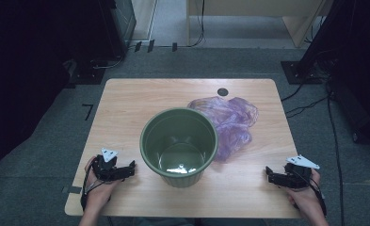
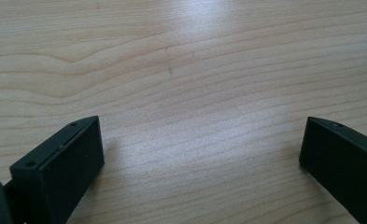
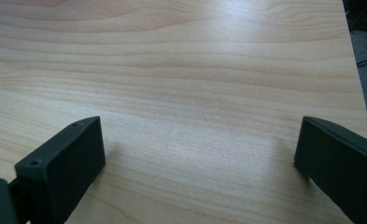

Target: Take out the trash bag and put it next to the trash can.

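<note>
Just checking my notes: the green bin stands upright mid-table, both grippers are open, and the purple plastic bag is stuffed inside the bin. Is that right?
Not quite. The purple plastic bag isn't inside the green bin; it lies crumpled on the table behind and to the right of it, as the high view shows. The bin is upright, and the left gripper and right gripper are open.

At the lower left of the high view, the left hand (image 1: pixel 98 188) holds the left gripper (image 1: pixel 128 168), its jaws pointing right and spread wide with nothing between them. At the lower right, the right hand (image 1: pixel 307 195) holds the right gripper (image 1: pixel 268 175), pointing left, jaws likewise wide apart and empty.
</note>
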Tool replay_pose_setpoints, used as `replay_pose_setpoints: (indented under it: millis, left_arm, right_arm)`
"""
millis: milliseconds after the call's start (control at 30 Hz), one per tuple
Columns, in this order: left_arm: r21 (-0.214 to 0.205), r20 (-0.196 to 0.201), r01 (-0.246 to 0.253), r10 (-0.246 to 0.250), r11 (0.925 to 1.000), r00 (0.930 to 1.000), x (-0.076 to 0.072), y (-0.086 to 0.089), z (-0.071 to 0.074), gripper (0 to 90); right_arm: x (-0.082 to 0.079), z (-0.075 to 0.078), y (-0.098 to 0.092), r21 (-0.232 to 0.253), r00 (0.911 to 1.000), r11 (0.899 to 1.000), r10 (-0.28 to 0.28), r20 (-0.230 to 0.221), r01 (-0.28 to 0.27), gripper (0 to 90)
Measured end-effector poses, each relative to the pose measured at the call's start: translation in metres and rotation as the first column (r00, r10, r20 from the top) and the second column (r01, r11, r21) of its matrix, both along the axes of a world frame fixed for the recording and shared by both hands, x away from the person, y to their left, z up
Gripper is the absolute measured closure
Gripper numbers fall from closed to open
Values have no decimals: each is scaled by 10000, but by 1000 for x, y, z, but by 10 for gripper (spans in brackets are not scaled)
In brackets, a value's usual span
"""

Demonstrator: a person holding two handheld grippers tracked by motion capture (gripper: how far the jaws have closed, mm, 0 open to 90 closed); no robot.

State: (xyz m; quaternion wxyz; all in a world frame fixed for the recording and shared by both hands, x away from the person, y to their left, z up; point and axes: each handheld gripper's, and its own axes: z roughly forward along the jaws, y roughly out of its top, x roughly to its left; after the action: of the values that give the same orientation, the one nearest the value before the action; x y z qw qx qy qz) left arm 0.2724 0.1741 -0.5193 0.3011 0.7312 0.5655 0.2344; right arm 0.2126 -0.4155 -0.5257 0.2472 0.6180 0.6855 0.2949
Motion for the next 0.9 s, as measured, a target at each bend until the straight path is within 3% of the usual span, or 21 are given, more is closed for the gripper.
replay_pose_setpoints:
  millis: [900]
  left_arm:
    - [-4,3,-1,1,10000,10000,-1,0,0,0]
  right_arm:
    - [-33,0,-23,9,9994,9994,-347,-58,347,0]
